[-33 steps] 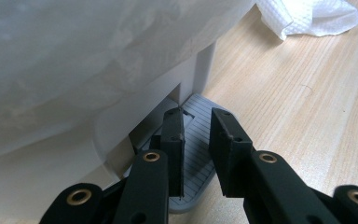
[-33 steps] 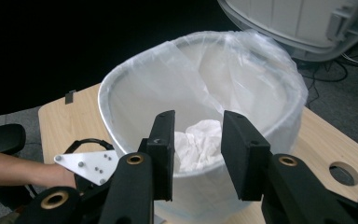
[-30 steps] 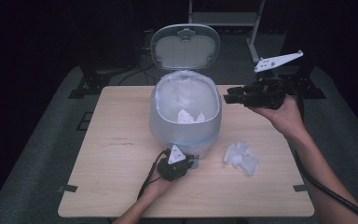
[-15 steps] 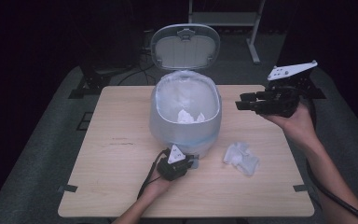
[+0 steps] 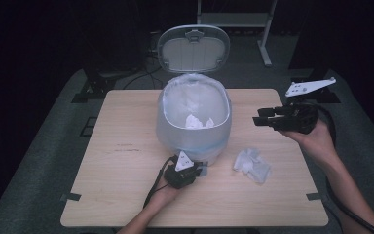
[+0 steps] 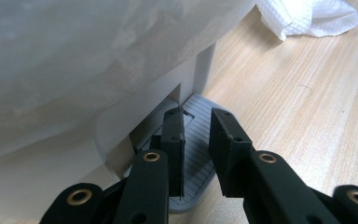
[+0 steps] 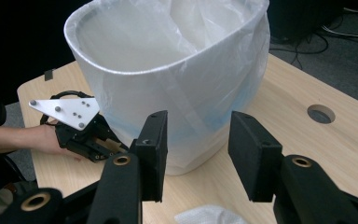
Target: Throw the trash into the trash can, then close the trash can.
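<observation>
Pedal bin (image 5: 194,122) mid-surface, lid up while the left gripper (image 6: 196,140), jaws nearly shut and empty, presses its pedal (image 6: 198,154); right gripper (image 5: 258,117), jaws just opening and empty, nears the crumpled tissue (image 5: 251,165); a pedal slip would drop the lid.

overall: high view dim, bluish cast; room past my table (image 5: 126,195) near black
light: from above; bin liner (image 5: 193,105) brightest spot, slightly washed out
shadows: soft, short under bin and tissue (image 5: 251,165)
left gripper view: bright, warm; liner blown to white haze, my jaws soft up close
right gripper view: well lit, table sharp, my jaws blurred at bottom
distortion: mild bowing at edges in gripper views
</observation>
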`<act>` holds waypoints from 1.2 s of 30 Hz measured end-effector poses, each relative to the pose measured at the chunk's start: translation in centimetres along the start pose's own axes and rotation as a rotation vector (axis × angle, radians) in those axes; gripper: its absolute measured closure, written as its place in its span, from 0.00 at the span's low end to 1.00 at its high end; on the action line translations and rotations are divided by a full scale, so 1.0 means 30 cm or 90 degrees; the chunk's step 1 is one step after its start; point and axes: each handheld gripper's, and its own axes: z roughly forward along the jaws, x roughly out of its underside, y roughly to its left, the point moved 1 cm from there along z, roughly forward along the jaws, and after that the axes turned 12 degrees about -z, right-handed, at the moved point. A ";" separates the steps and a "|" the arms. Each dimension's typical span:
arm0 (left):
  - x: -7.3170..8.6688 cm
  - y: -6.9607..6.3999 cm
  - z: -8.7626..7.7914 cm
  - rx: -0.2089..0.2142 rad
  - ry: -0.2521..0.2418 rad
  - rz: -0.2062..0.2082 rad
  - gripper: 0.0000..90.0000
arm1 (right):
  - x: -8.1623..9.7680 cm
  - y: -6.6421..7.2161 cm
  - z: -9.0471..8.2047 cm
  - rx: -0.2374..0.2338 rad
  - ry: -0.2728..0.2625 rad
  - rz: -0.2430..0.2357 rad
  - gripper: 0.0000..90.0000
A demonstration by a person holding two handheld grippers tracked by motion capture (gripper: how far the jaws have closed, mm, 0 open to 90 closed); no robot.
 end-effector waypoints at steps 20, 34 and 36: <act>0.000 0.001 0.000 0.001 -0.001 -0.003 0.84 | 0.120 0.000 0.023 0.003 0.012 0.022 0.59; 0.001 -0.001 0.001 0.000 -0.003 -0.001 0.84 | 0.186 -0.002 0.042 0.009 0.017 0.033 0.58; 0.001 -0.002 0.001 0.000 -0.002 -0.001 0.84 | 0.198 -0.002 0.046 0.010 0.019 0.034 0.58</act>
